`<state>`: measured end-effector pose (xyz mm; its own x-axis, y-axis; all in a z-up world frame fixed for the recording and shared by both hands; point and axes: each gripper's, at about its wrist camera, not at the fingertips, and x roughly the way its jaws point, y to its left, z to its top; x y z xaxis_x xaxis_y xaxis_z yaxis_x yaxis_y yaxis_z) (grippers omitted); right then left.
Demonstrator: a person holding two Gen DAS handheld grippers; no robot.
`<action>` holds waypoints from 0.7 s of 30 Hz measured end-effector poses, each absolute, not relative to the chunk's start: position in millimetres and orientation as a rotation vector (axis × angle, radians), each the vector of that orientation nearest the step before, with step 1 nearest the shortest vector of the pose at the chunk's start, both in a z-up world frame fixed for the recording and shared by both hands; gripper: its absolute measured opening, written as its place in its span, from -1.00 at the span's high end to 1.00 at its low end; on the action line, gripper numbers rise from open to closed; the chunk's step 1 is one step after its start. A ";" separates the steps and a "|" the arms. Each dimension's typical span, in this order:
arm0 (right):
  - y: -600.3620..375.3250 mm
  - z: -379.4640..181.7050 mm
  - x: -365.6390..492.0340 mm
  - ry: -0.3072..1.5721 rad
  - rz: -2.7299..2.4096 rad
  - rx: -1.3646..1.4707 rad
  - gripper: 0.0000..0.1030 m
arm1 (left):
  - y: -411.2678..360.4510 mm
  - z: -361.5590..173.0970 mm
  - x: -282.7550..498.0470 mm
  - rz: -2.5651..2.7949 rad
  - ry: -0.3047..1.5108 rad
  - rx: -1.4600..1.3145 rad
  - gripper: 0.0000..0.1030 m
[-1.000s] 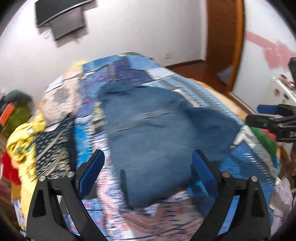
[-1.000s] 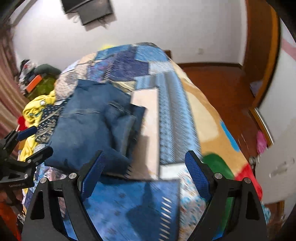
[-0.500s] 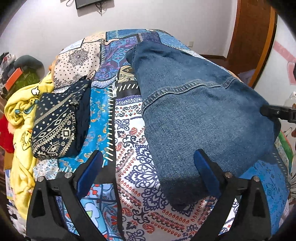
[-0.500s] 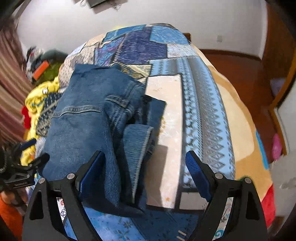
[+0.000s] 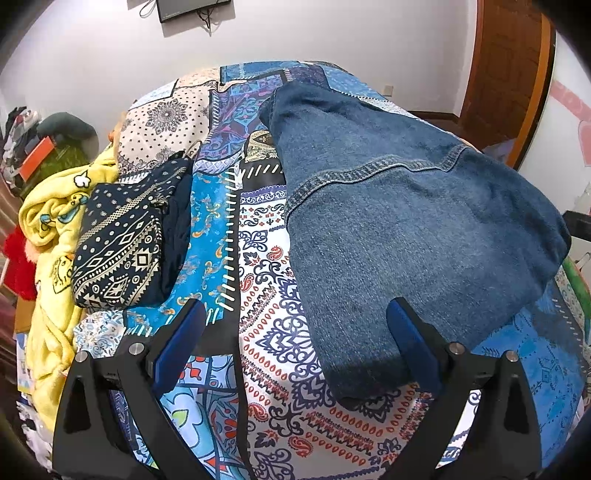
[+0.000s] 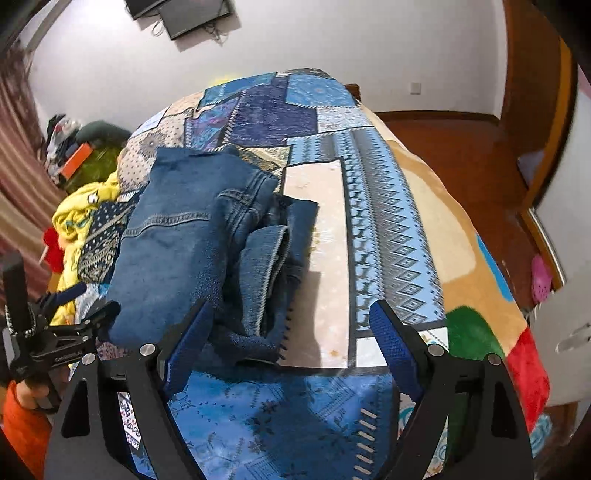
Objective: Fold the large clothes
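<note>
Evidently the denim garment (image 5: pixel 399 229) lies folded on the patchwork bedspread (image 5: pixel 266 332), set beside the patterned folded cloth (image 5: pixel 122 251) as if to join a pile. Left gripper (image 5: pixel 295 336) and right gripper (image 6: pixel 291 332) hover level over its near edge, both spread wide, gripping nothing.

White walls (image 6: pixel 332 40), wall-mounted screen (image 5: pixel 192 9), wooden floor (image 6: pixel 461 147), perhaps a door (image 5: pixel 506 62) at right.
</note>
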<state>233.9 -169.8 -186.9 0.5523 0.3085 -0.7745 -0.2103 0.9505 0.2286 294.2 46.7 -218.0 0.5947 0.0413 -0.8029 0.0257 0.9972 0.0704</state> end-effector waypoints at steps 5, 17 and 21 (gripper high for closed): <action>-185.2 -184.4 235.9 0.948 0.298 0.183 -0.66 | 47.2 -214.4 289.3 0.003 0.933 0.077 -0.93; -146.4 -211.5 253.0 1.046 0.422 0.092 -0.68 | 56.0 -174.9 291.9 -0.020 0.905 0.142 -0.92; -151.7 -231.1 266.7 1.127 0.445 0.152 -0.68 | 67.0 -170.0 310.2 -0.065 0.928 0.081 -0.92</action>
<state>266.7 -151.7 -231.1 0.3525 0.4180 -0.8373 -0.2667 0.9025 0.3382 310.2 67.0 -170.0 0.5977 -0.0211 -0.8014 0.0913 0.9949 0.0420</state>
